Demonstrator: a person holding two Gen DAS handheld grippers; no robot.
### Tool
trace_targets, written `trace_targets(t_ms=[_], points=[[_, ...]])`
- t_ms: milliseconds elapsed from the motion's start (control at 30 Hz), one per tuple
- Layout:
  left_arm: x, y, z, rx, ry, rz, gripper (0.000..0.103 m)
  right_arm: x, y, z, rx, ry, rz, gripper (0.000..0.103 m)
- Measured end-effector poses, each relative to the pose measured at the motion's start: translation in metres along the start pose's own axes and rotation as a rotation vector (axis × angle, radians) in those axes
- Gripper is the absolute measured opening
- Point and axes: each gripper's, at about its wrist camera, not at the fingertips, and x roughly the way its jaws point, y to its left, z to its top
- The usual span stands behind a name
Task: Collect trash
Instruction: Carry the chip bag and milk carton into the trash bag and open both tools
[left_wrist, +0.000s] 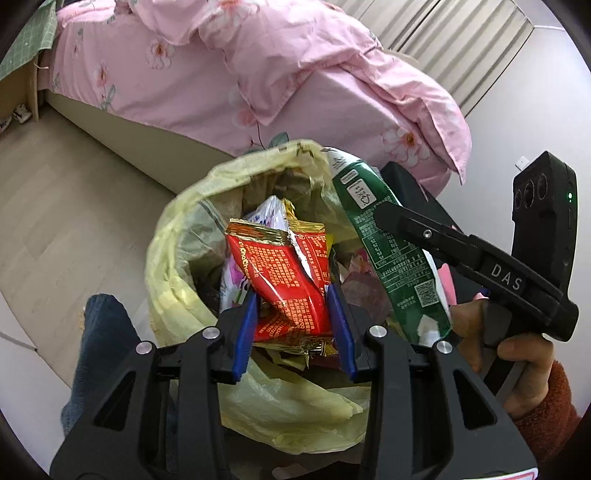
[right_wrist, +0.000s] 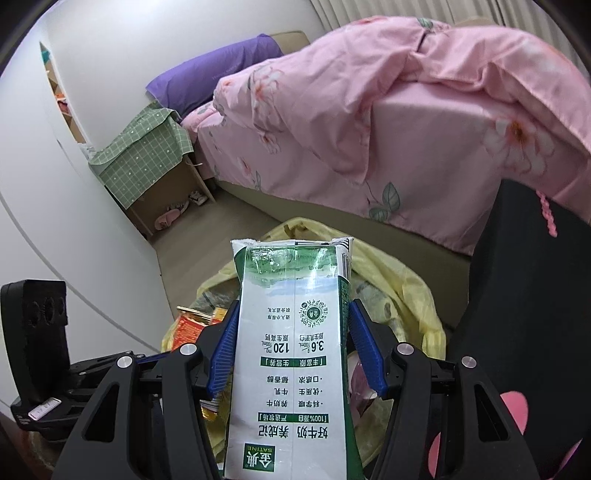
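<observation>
A bin lined with a yellow trash bag (left_wrist: 177, 258) stands on the floor beside the bed; it also shows in the right wrist view (right_wrist: 406, 280). My left gripper (left_wrist: 291, 295) is shut on a crumpled red snack wrapper (left_wrist: 291, 280) over the bag's mouth, above other wrappers inside. My right gripper (right_wrist: 291, 328) is shut on a green and white milk carton (right_wrist: 295, 354), held over the bag. The carton (left_wrist: 391, 243) and the right gripper's black body (left_wrist: 480, 266) show at the right of the left wrist view.
A bed with a pink floral duvet (left_wrist: 258, 74) fills the area behind the bin. A nightstand under a green checked cloth (right_wrist: 144, 155) stands by the wall. A black chair (right_wrist: 528, 295) is right of the bin. A purple pillow (right_wrist: 214, 70) lies at the bed's head.
</observation>
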Motion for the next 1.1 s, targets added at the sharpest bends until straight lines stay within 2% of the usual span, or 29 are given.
trace_targets(t_ms=[167, 500, 700, 867, 967, 1100], points=[[0.012, 0.000, 0.001, -0.002, 0.022, 0.008, 0.035, 0.011, -0.004, 0.002, 0.022, 0.028, -0.002, 0.055], [-0.006, 0.004, -0.008, -0.020, 0.004, 0.021, 0.035, 0.025, 0.002, 0.005, 0.016, 0.056, -0.010, 0.055], [-0.003, 0.005, -0.008, -0.020, 0.014, 0.018, 0.036, 0.027, 0.003, 0.005, 0.017, 0.076, -0.001, 0.055], [-0.005, 0.004, -0.004, -0.038, 0.005, -0.015, 0.047, 0.016, -0.001, 0.005, 0.043, 0.049, 0.034, 0.055], [-0.012, 0.002, -0.003, -0.035, -0.021, -0.023, 0.055, 0.008, -0.004, 0.003, 0.055, 0.055, 0.018, 0.055], [-0.024, -0.004, -0.002, -0.018, -0.035, 0.007, 0.061, -0.016, -0.010, -0.004, 0.090, 0.008, 0.028, 0.055]])
